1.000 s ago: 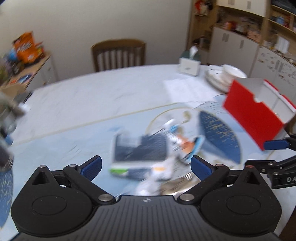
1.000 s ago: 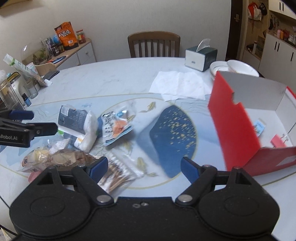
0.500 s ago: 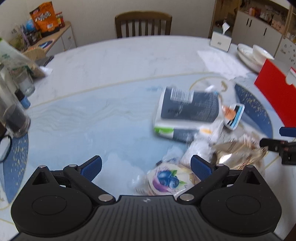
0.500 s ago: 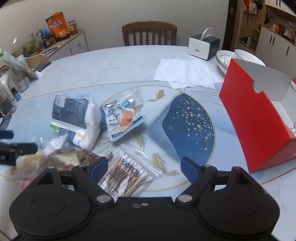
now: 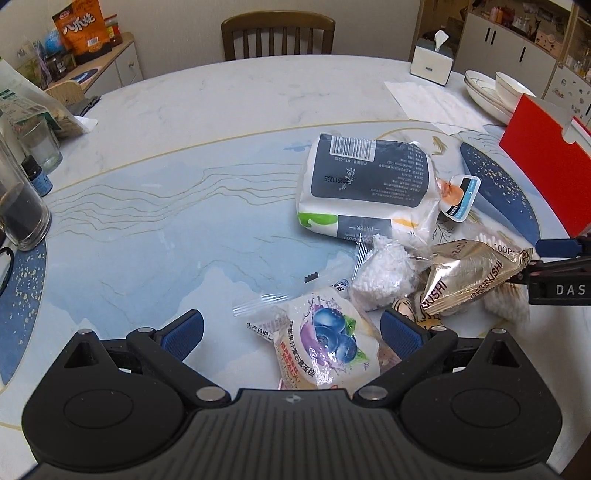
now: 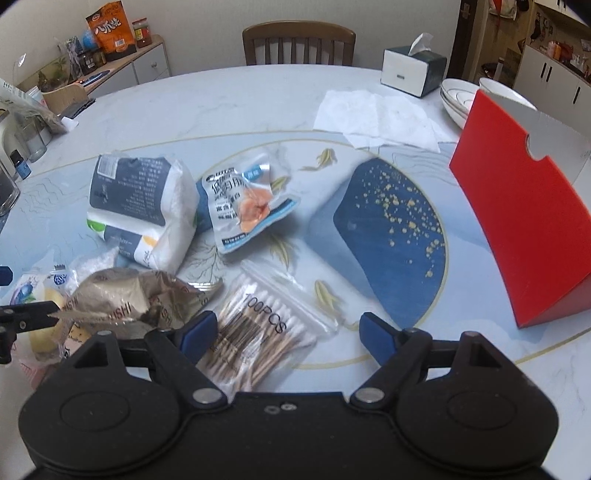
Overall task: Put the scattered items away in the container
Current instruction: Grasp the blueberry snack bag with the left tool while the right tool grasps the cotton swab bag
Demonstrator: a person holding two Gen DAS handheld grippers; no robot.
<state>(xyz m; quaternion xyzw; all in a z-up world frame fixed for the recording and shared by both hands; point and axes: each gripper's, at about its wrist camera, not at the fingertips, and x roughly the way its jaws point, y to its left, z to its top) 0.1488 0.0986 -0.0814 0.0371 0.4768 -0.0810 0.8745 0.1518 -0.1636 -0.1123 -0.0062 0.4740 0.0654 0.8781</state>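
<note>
My left gripper is open, low over a blueberry snack packet that lies between its fingers. Beside it lie a small bag of white pellets, a gold foil packet and a white-and-navy tissue pack. My right gripper is open above a bag of cotton swabs. The gold foil packet, tissue pack and a blue-and-orange snack pouch lie to its left. The red box stands open at the right.
A tissue box, stacked bowls and plates and paper napkins sit at the back right. Glass jars and a small blue bottle stand at the left edge. A wooden chair is behind the table.
My left gripper swung left and down from the red box to the blueberry packet. My right gripper dropped closer over the cotton swabs. Both stayed open.
</note>
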